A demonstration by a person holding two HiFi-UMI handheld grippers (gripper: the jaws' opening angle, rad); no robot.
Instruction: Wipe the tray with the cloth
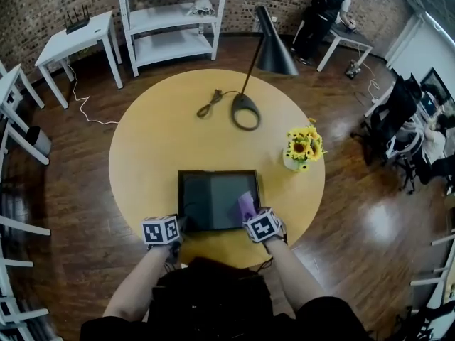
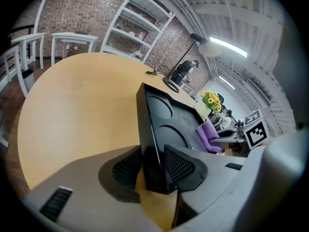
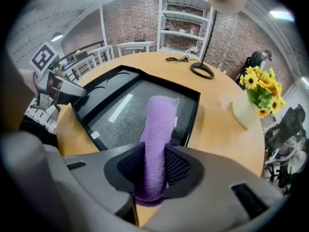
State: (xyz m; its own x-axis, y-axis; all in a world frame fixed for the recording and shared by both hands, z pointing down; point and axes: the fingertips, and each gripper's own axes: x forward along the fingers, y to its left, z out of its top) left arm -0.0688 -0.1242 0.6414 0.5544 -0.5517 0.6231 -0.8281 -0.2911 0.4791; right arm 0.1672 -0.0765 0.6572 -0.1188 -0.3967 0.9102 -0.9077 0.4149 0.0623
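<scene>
Grey-shelled left gripper, right gripper; black mesh pads; white cubes, black square markers. Dark top.

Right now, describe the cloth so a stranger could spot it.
Find the round table, then the black tray at its near edge. The cloth is over the tray's right side, clamped in the right gripper. Nothing else there is purple.

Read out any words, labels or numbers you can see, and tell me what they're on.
No words or numbers can be read.
The left cube and right cube: black-and-white square patterns, no letters.
White stickers on the tray: too small and blurred to read.
</scene>
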